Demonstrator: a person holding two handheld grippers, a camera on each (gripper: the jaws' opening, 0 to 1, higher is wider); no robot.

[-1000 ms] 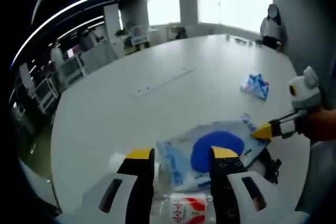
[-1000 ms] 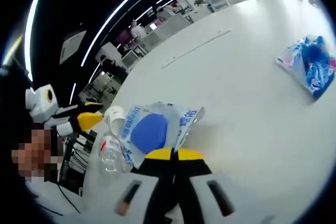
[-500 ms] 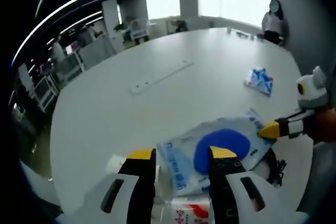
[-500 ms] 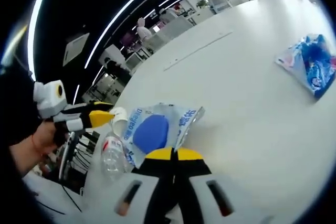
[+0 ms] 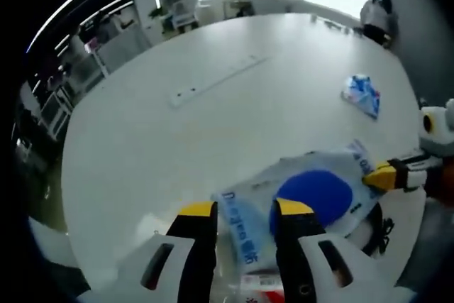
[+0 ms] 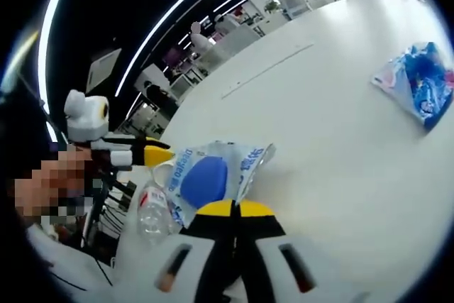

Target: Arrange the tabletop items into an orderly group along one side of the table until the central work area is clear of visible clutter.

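While the right gripper [image 6: 233,208] pinches the near edge of the clear bag with the blue circle [image 6: 206,179], its jaws are pressed tight together. The left gripper [image 5: 245,209] hangs partly open above that bag and a bottle [image 6: 150,207], holding nothing. Far off lies a small blue packet [image 6: 418,83], with lots of bare white table [image 5: 177,140] between.
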